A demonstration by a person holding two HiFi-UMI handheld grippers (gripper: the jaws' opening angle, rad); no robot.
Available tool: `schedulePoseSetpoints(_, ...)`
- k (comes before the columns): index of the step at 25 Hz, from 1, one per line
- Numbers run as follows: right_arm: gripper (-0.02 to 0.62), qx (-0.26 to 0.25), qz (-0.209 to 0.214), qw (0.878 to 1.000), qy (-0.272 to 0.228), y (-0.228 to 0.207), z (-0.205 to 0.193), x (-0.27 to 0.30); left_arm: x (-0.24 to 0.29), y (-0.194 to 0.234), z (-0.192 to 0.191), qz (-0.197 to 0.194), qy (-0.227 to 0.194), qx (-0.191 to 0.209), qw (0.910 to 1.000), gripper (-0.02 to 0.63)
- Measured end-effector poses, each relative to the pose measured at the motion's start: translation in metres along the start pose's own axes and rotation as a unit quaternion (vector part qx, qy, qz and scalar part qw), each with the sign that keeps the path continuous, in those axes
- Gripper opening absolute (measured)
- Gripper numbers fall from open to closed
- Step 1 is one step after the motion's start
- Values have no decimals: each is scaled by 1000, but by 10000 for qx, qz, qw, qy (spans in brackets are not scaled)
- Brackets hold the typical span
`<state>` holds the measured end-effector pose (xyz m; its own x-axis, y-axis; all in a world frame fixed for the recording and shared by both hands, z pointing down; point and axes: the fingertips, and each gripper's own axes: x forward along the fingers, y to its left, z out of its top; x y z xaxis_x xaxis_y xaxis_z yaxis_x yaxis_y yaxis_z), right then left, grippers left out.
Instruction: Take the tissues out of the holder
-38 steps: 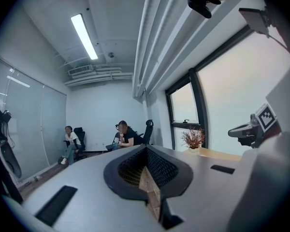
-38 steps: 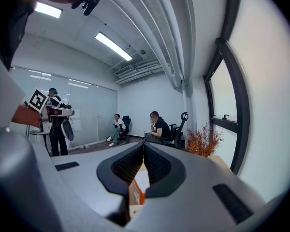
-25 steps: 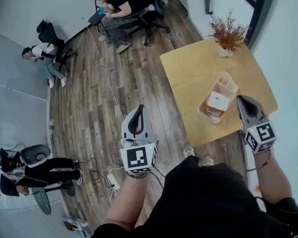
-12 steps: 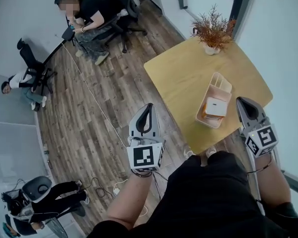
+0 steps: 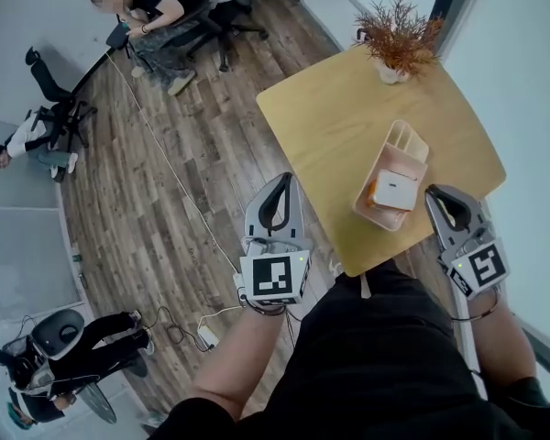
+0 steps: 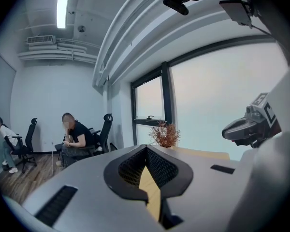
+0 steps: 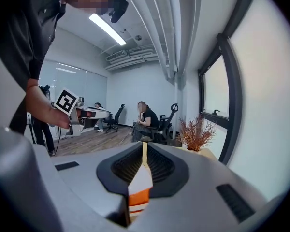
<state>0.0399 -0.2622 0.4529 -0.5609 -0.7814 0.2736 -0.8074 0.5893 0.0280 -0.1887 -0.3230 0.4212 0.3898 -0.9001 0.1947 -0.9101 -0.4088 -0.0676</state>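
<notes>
A peach plastic holder (image 5: 407, 141) lies on the yellow wooden table (image 5: 325, 122) near its front right edge. A white tissue pack (image 5: 397, 189) with orange print sits in its near end. My right gripper (image 5: 434, 192) is shut and empty, just right of the holder's near end; in the right gripper view (image 7: 144, 144) the white and orange pack shows through the slot below the closed tips. My left gripper (image 5: 283, 179) is shut and empty, over the floor by the table's left front edge. In the left gripper view (image 6: 146, 148) the tabletop shows through the slot.
A potted dried plant (image 5: 399, 37) stands at the table's far edge by the window. A seated person (image 5: 151, 3) and office chairs are across the wooden floor. Cables (image 5: 202, 324) and another person with gear (image 5: 64, 342) are at the lower left.
My left gripper has come closer to the table's left front edge. The head view has shifted, so the table lies more to the left. The right gripper has stayed beside the holder.
</notes>
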Motion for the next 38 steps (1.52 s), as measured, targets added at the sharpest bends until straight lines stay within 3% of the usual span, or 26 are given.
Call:
schedulePoseSetpoints(4,17,44,270,9996,10,-3,-12,3,-1,1,-4,232,8,-20,9997,5)
schedulePoseSetpoints(9,148,-139,862,9962,44,8,-26,11,0,-1,-17,423,118,-67,9990,5)
schedulePoseSetpoints(13,316,51,1199,9928,34,11,-37,17,-1,-7,-27,461,224,-59,9987,5)
schedulePoseSetpoints(20,472,-304,1687,9849,242,27,-64,33,-2,-7,-53,489,528,61,9974,5)
schedulePoseSetpoints(26,486,-324,1761,9832,349,24,-82,46,1,-5,-64,448,548,-37,9975,5)
schedulePoseSetpoints(31,486,-716,1903,9775,565,24,-96,61,5,-5,-80,402,717,-68,9966,5)
schedulePoseSetpoints(38,485,-869,2040,9718,808,26,-106,75,12,-5,-93,478,829,-154,9953,5)
